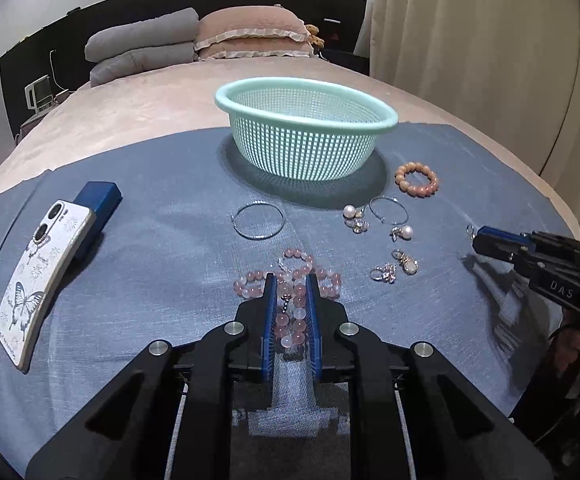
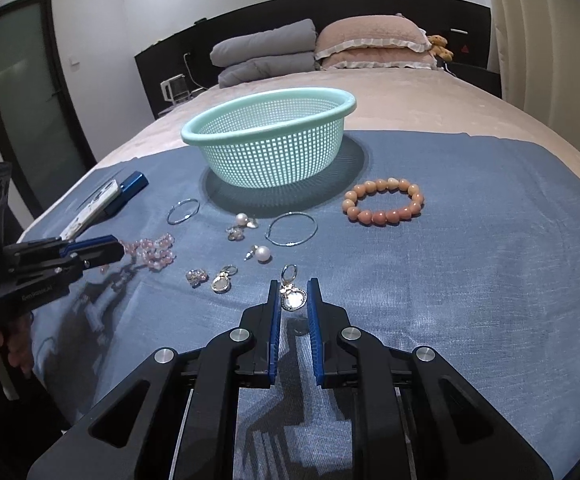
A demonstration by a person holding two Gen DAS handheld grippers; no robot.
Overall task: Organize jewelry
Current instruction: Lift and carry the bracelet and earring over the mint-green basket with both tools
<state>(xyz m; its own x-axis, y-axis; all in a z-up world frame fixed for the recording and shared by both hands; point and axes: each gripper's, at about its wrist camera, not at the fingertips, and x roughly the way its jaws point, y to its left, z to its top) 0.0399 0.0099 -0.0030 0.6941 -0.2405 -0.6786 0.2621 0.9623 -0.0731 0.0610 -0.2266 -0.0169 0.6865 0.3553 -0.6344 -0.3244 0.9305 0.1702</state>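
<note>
The left gripper (image 1: 290, 280) is pinched on the pink bead bracelet (image 1: 290, 308), at lower centre of the left wrist view; loose loops of the strand lie on the blue cloth (image 1: 150, 272) on both sides of the fingers. The right gripper (image 2: 294, 286) is pressed together on a heart-shaped drop earring (image 2: 292, 298), at centre of the right wrist view.

The mint green basket (image 1: 306, 100) stands upright at upper centre of the cloth. Between it and the grippers lie:
- a hoop earring (image 1: 259, 221), centre;
- a second hoop (image 1: 389, 210) with two pearl earrings (image 1: 349, 212) beside it, right of centre;
- small crystal earrings (image 1: 394, 268), near the pink strand;
- an orange bead bracelet (image 1: 416, 179), just right of the basket.

At left, a phone (image 1: 38, 280) in a butterfly case leans on a blue box (image 1: 98, 208), apart from the jewelry. Pillows (image 1: 194, 40) occupy the upper frame.
</note>
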